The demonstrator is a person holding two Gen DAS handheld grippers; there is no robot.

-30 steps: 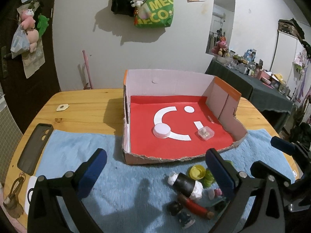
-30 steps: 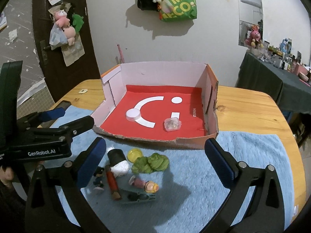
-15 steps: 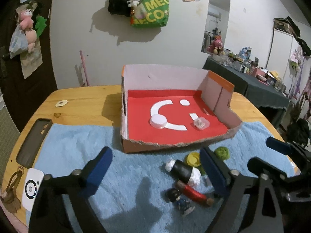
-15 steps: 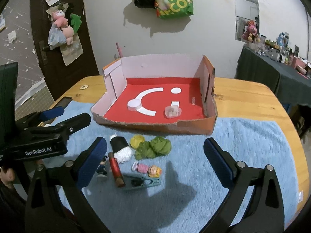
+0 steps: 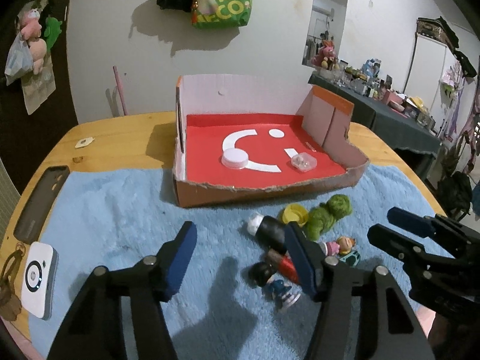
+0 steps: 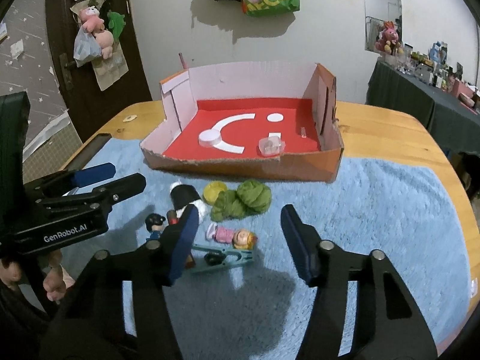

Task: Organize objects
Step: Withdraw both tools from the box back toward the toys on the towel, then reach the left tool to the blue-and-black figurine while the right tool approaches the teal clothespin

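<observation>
A red-floored cardboard box (image 5: 264, 190) (image 6: 240, 169) stands on the blue mat and holds a white lid (image 5: 235, 158) (image 6: 209, 137) and a clear small case (image 5: 303, 162) (image 6: 271, 146). In front of it lie a black-and-white bottle (image 5: 268, 230) (image 6: 184, 195), a yellow cap (image 5: 295, 213) (image 6: 213, 192), green cloth (image 5: 328, 214) (image 6: 243, 202), a pink doll (image 5: 337, 244) (image 6: 232, 235), a dark-haired figure (image 5: 270, 279) (image 6: 154, 223) and a teal clip (image 6: 223, 259). My left gripper (image 5: 240, 255) is open and empty above the mat left of the toys. My right gripper (image 6: 240, 234) is open and empty over the pink doll.
A dark phone case (image 5: 42, 201) and a white device (image 5: 39, 279) lie at the mat's left edge. The wooden table (image 5: 120, 138) extends behind the box. A dark cluttered table (image 6: 420, 102) stands at the far right.
Both grippers have pulled back and lowered toward the toys. The box looks farther away. The right gripper now frames the pink doll.
</observation>
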